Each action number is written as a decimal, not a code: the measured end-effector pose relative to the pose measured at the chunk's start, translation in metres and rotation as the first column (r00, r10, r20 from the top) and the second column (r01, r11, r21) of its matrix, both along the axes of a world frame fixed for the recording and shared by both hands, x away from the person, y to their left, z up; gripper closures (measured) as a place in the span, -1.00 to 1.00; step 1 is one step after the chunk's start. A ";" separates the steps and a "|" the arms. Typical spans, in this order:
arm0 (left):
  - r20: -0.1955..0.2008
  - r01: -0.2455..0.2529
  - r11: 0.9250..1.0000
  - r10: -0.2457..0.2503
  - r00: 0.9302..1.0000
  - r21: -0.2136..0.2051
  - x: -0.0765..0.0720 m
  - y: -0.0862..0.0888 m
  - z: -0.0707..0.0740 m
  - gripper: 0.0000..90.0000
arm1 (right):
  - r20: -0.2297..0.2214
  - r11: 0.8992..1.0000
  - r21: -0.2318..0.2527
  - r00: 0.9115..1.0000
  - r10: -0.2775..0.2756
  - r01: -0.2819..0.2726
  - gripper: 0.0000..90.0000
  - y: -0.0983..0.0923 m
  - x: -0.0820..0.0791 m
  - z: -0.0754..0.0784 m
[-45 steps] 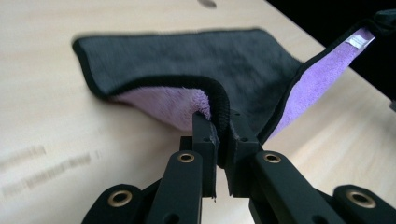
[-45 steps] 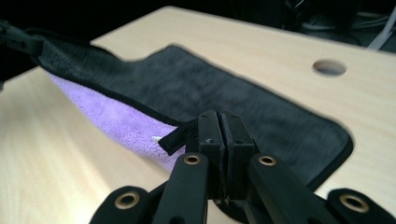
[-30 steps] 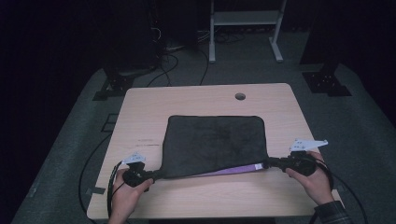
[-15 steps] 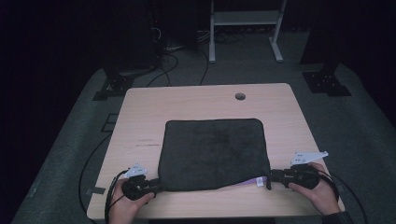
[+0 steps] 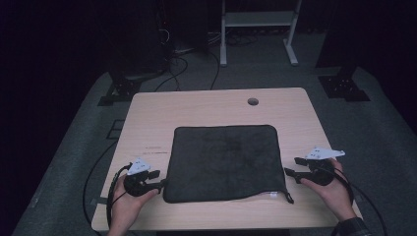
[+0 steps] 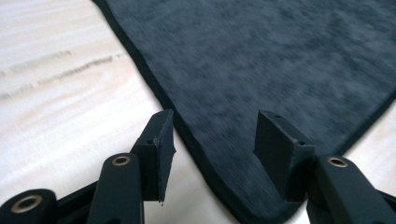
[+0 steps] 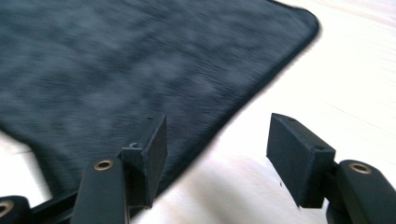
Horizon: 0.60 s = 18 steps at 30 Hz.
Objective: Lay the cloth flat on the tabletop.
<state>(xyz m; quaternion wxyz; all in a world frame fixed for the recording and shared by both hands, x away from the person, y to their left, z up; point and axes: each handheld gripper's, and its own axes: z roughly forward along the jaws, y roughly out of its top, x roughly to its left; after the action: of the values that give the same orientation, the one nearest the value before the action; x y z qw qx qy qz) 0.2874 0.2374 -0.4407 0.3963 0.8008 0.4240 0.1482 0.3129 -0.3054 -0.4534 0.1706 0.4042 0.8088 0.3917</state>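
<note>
With the dark cloth (image 5: 223, 162) folded flat on the bench (image 5: 211, 105), my left claw (image 5: 160, 185) and right claw (image 5: 291, 167) have just been opening, nothing gripped, near corners just ahead

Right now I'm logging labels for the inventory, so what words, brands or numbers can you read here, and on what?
None can be read.
The dark cloth carries a small pale tag at its near right corner, too small to read.
The wooden table has faint marks, also illegible.
</note>
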 end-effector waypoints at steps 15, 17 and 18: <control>0.046 -0.026 0.999 0.024 0.999 0.038 0.062 -0.012 -0.005 -0.10 | -0.035 0.992 -0.069 0.993 -0.110 0.108 -0.23 -0.014 0.025 -0.020; 0.044 -0.033 0.998 0.031 0.999 0.046 0.069 -0.014 -0.007 -0.11 | -0.045 0.991 -0.067 0.992 -0.117 0.114 -0.23 -0.014 0.026 -0.022; 0.047 -0.037 0.998 0.035 0.998 0.045 0.072 -0.015 -0.009 -0.11 | -0.050 0.991 -0.071 0.992 -0.118 0.114 -0.23 -0.015 0.026 -0.022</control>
<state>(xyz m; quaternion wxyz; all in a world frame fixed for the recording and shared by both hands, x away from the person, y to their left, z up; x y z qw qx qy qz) 0.3593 0.2222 -0.4493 0.3851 0.7982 0.4254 0.1834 0.3389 -0.3201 -0.4757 0.1850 0.4549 0.8011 0.3423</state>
